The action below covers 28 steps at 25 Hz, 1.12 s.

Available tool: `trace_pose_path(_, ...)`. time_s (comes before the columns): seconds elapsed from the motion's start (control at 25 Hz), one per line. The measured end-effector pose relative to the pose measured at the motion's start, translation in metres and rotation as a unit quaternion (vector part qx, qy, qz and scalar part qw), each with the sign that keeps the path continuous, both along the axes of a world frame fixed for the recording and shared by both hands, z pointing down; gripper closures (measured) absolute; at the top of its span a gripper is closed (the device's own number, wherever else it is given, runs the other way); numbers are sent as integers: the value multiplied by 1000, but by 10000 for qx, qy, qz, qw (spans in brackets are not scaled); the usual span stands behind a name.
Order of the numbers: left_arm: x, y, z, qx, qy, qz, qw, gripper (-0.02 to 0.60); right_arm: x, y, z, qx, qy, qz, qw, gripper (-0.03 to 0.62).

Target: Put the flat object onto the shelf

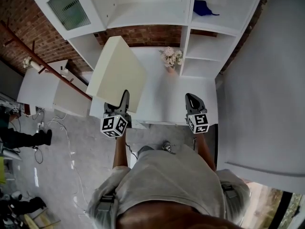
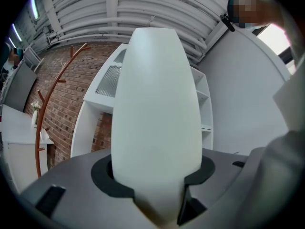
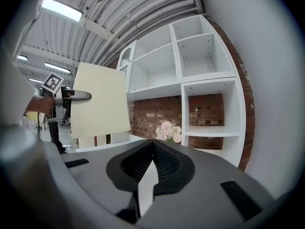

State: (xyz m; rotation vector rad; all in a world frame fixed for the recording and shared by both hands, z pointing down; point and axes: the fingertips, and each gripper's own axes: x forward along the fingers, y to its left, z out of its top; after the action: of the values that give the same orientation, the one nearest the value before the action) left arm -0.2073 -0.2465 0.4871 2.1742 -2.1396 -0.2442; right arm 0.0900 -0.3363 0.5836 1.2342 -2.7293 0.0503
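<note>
Left gripper view shows your left gripper (image 1: pixel 124 99) clamped on the one cream board (image 1: pixel 121 70). It stands on edge, running ahead of and above the jaws, broad face toward your right gripper (image 1: pixel 192 99), whose jaws are closed and empty. Beyond both tools: white counter (image 1: pixel 162 94), one flower bunch (image 1: pixel 170 57), white shelf unit (image 1: pixel 200 46), brick wall (image 1: pixel 143 35).

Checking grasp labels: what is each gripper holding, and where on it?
The left gripper clamps the cream board by the edge nearest the person. The right gripper holds nothing, its jaws together.
</note>
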Motion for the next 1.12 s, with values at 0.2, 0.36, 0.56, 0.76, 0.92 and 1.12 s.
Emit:
trace_pose_path(0.2, 0, -5, -16, 67, -178, -27, 9998, 313, 2, -4, 8, -94, -94, 6, 9999, 565)
trace_pose_path(0.36, -2, -9, -25, 101, -316, 9, 9994, 313, 2, -3, 15, -187, -122, 59, 9997, 565)
trace_pose_path(0.56, -6, -13, -37, 226, -281, 132, 9993, 314, -3, -1, 20, -235, -93, 149, 9996, 565)
trace_pose_path(0.76, -17, -17, -53, 350, -391, 265, 9983, 316, -13, 1, 21, -261, -20, 265, 9993, 565)
trace_pose_path(0.92, -28, -21, -72, 448, -892, 307, 9945, 316, -29, 3, 19, -249, 32, 288, 9993, 565)
trace_pose_path(1.12, -31, -27, -101, 597, -1880, 378, 9796, 316, -45, 4, 17, -234, 52, 314, 9992, 565)
